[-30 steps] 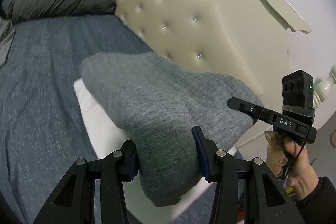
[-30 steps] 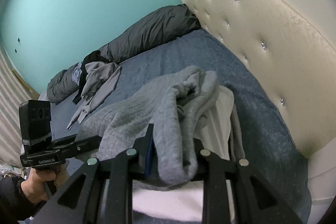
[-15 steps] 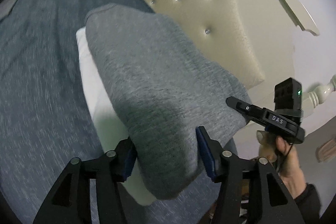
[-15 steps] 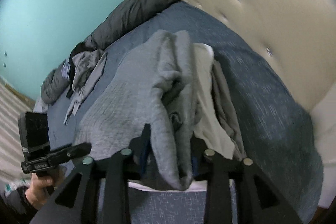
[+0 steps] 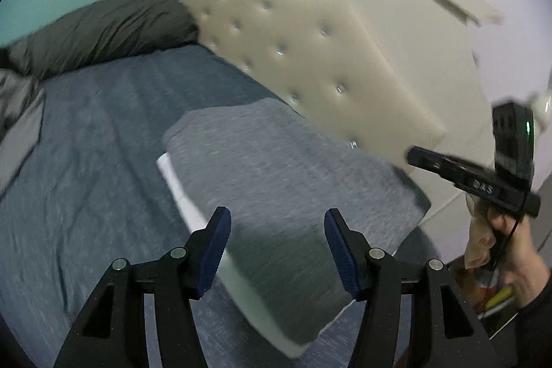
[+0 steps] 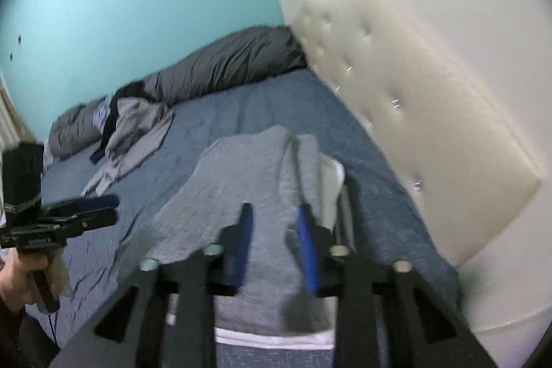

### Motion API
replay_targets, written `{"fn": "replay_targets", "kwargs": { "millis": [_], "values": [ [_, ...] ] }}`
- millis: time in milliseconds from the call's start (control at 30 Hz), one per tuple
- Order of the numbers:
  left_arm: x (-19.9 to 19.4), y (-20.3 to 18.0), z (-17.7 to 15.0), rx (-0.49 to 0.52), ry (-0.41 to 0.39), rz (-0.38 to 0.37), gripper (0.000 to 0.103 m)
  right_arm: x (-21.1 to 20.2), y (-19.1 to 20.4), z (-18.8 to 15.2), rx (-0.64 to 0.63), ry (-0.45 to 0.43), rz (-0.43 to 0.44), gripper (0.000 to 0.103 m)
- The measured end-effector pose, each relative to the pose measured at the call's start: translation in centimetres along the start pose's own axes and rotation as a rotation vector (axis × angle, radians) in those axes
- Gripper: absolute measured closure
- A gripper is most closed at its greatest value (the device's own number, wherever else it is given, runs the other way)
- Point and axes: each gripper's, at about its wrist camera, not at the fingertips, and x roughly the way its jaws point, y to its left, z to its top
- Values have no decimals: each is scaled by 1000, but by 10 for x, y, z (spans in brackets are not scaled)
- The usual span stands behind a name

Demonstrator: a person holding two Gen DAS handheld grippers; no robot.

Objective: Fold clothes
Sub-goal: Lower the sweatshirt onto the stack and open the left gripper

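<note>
Both grippers are hovering with fingers spread, holding nothing: the left gripper [image 5: 274, 244] and right gripper [image 6: 274, 242] over the grey garment [image 5: 276, 181] lying folded on a white one [image 5: 179, 192] on the bed [image 5: 86, 178]. Only the right view is showing crumpled clothes [image 6: 134, 133] farther off.

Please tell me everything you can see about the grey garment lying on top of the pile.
The grey garment is a knitted, heathered fabric, folded into a rough rectangle. It lies flat on a folded white garment, whose edges show beneath it, on the blue bedsheet near the tufted headboard. Both tongs, left and right, are open above it, not gripping.
</note>
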Motion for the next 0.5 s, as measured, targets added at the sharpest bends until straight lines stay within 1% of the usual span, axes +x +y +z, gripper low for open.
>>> {"fn": "replay_targets", "kwargs": {
  "millis": [33,67,133,200,300,367,500],
  "values": [
    [9,-5,-3,25,25,2,42,7,1,-1,-2,16,-5,84],
    [17,-10,-7,49,51,5,42,14,2,-2,-5,32,-10,87],
    [28,-13,-19,67,86,7,43,28,4,-4,-9,63,-20,90],
    [24,-10,-32,70,93,8,43,41,6,-7,-13,94,-29,96],
    [25,-6,-44,66,95,-5,44,55,-15,-16,69,122,-34,103],
    [25,-4,-48,59,95,-17,45,65,-23,-22,101,144,-43,103],
    [32,-7,-52,75,106,-18,46,78,-29,-26,141,174,-61,103]
  ]
}}
